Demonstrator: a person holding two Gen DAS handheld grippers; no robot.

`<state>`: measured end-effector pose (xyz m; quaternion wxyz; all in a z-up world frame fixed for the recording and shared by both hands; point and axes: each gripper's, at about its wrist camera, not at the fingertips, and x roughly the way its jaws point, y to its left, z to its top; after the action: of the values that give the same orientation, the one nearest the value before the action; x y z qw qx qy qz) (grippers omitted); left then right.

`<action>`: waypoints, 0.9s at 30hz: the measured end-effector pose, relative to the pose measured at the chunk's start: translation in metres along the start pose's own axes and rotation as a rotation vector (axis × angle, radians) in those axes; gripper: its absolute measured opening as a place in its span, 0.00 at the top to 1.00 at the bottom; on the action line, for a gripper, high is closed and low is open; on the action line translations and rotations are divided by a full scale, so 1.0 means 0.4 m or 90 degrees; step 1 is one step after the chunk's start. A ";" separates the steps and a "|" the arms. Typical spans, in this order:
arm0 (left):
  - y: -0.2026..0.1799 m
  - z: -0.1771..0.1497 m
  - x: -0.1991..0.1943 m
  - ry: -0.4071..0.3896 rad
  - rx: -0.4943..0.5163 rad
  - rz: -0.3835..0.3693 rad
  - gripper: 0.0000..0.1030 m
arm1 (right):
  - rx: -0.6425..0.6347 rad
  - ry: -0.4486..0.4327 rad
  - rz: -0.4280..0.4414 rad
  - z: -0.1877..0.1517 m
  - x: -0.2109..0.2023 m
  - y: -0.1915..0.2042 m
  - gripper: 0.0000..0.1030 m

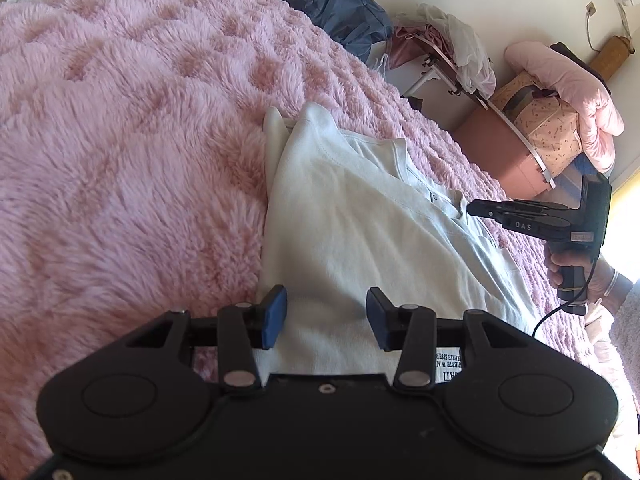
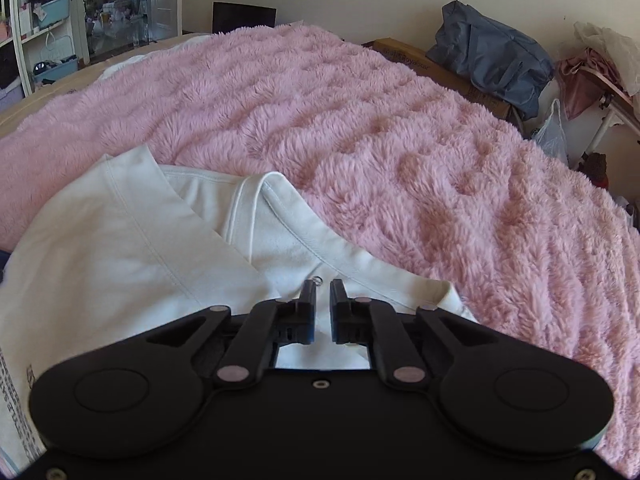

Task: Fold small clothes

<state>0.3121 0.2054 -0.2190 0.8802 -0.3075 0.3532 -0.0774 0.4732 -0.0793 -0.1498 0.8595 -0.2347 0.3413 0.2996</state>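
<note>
A white shirt [image 1: 360,220] lies on the fluffy pink blanket [image 1: 140,140], with one side folded over the middle. My left gripper [image 1: 326,300] hovers open over the shirt's near end, blue pads wide apart, nothing between them. A printed label [image 1: 448,368] shows beside its right finger. A hand [image 1: 560,264] holds my right gripper [image 1: 474,210] just above the neckline. In the right wrist view the right gripper [image 2: 323,286] stands over the shirt [image 2: 120,248] near a small snap [image 2: 318,279]. Its fingers are a narrow gap apart and hold no cloth.
The blanket [image 2: 400,140] stretches far beyond the shirt. Past the bed's edge are a grey-blue bag [image 2: 496,64], a cardboard box [image 2: 420,64], a folding rack with clothes [image 1: 448,52] and a pink quilt [image 1: 568,80]. Shelves [image 2: 40,20] stand at the far left.
</note>
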 end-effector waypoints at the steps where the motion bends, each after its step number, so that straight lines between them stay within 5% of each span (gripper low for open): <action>1: 0.000 -0.001 0.000 0.000 0.000 0.000 0.55 | -0.007 0.008 -0.007 -0.008 -0.009 -0.014 0.87; 5: -0.004 -0.001 0.001 0.000 0.006 0.005 0.55 | -0.011 0.036 -0.014 -0.055 -0.027 -0.065 0.61; 12: -0.004 0.000 0.008 0.002 0.009 0.007 0.54 | -0.013 0.062 0.013 -0.100 0.010 -0.074 0.58; 15: -0.002 0.002 0.010 0.003 0.009 0.005 0.54 | 0.017 0.093 0.040 -0.102 0.041 -0.074 0.70; 17: -0.001 0.003 0.011 0.004 0.008 0.005 0.54 | 0.020 0.094 0.039 -0.102 0.049 -0.068 0.96; 23: 0.000 0.002 0.011 0.005 0.005 0.002 0.53 | 0.036 0.081 0.016 -0.095 0.033 -0.070 0.99; 27: -0.002 0.003 0.011 0.006 0.010 0.005 0.53 | 0.057 0.072 -0.046 -0.091 0.031 -0.088 1.00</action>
<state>0.3162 0.2038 -0.2206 0.8810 -0.2991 0.3581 -0.0782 0.4878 -0.1221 -0.1758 0.8588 -0.2247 0.3935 0.2389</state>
